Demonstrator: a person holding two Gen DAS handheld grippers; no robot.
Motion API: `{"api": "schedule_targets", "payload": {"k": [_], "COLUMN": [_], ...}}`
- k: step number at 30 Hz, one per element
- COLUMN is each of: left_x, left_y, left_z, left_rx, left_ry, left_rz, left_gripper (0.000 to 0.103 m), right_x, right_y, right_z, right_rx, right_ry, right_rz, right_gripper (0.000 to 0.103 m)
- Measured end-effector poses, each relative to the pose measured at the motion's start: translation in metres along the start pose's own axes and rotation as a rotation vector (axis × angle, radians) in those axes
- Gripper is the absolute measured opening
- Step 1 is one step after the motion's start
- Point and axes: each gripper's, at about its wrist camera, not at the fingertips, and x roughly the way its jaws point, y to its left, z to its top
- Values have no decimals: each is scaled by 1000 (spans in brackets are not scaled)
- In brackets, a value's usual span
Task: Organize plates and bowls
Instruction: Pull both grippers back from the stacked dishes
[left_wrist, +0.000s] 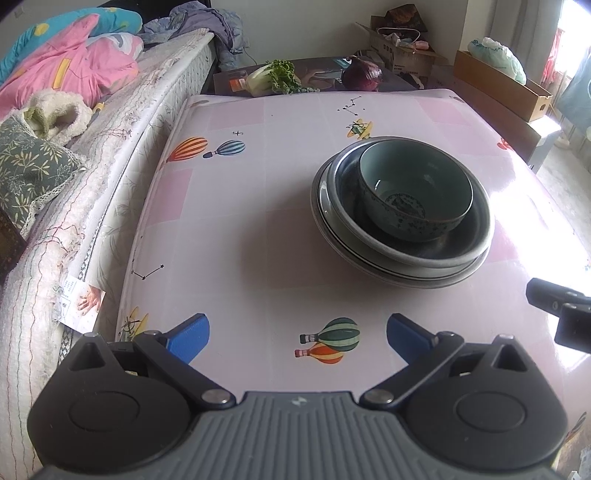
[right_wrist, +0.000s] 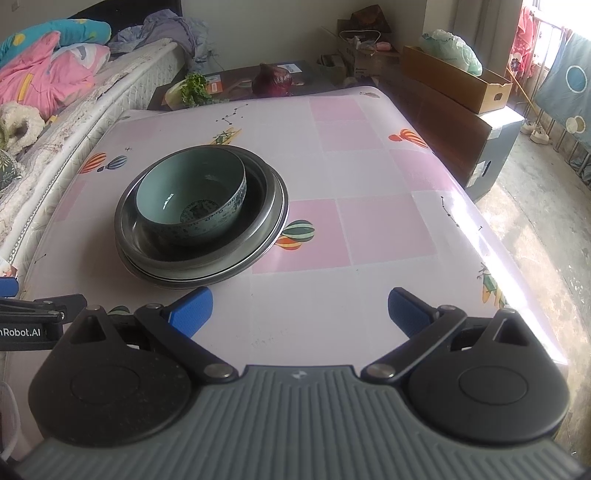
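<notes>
Bowl (left_wrist: 415, 188), teal with a patterned bottom, sits upright inside a dark metal dish (left_wrist: 406, 236) that rests on a plate (left_wrist: 369, 264), all stacked on the pink balloon-print tabletop (left_wrist: 240, 221). Both views show the stack. The left hand-held gripper (left_wrist: 297, 338) hovers near it with blue fingers spread apart, empty; the right hand-held gripper (right_wrist: 300, 314) is likewise spread and empty. Only the left view shows the bed's (left_wrist: 92, 155) green pillow (left_wrist: 26, 166); only the right view shows shoes (right_wrist: 535, 131) on the floor.
</notes>
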Motion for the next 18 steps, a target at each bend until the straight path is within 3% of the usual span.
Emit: {"api": "schedule_targets", "payload": {"k": [18], "left_x": [1], "left_y": [-1], "left_z": [0], "left_rx": [-5], "left_ry": [5], "left_rz": [-8], "left_gripper": [103], "right_x": [1], "right_y": [-1], "right_z": [-1], "right_rx": [-1], "right_ry": [1], "right_rz": [-1], "right_gripper": [102]}}
